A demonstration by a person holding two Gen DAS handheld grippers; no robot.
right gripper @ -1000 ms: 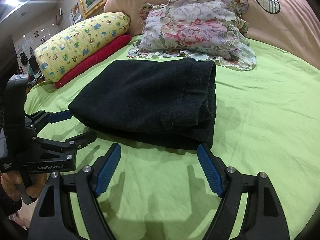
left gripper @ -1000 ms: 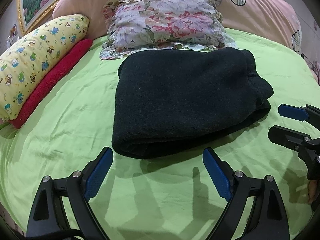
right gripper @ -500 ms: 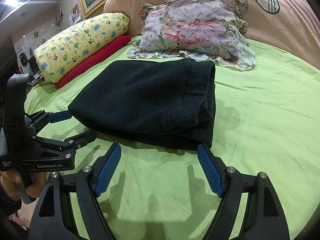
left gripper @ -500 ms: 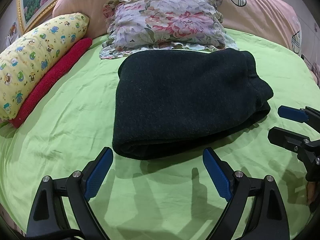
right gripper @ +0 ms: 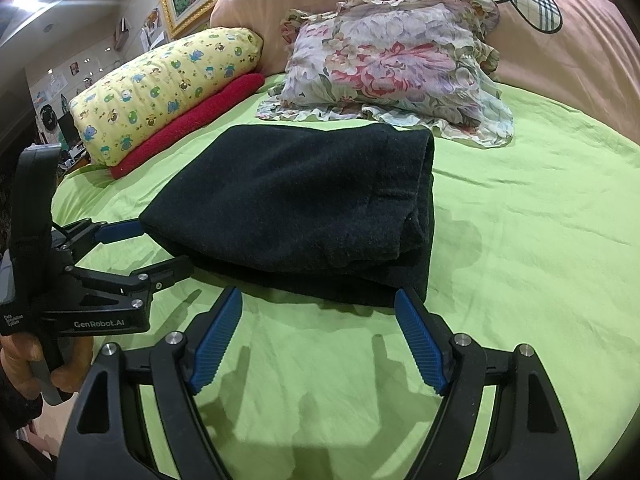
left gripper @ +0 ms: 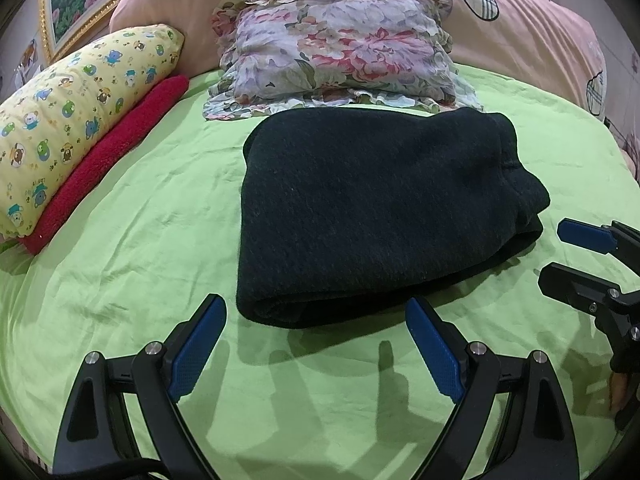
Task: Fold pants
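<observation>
Pants [left gripper: 376, 216] lie folded in a dark bundle on the green sheet [left gripper: 132, 248]. Left gripper [left gripper: 316, 344] and right gripper [right gripper: 318, 334] hover just short of it, jaws spread apart, holding nothing.

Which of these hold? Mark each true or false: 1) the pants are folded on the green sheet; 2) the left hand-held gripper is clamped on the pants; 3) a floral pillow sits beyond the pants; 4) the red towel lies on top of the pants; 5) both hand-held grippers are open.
1) True. The pants lie folded in a dark bundle on the sheet.
2) False. The left hand-held gripper is open and holds nothing, just short of the pants.
3) True. The pillow lies behind them.
4) False. The towel lies off to the side, beside a yellow pillow.
5) True. The right hand-held gripper is open too.
</observation>
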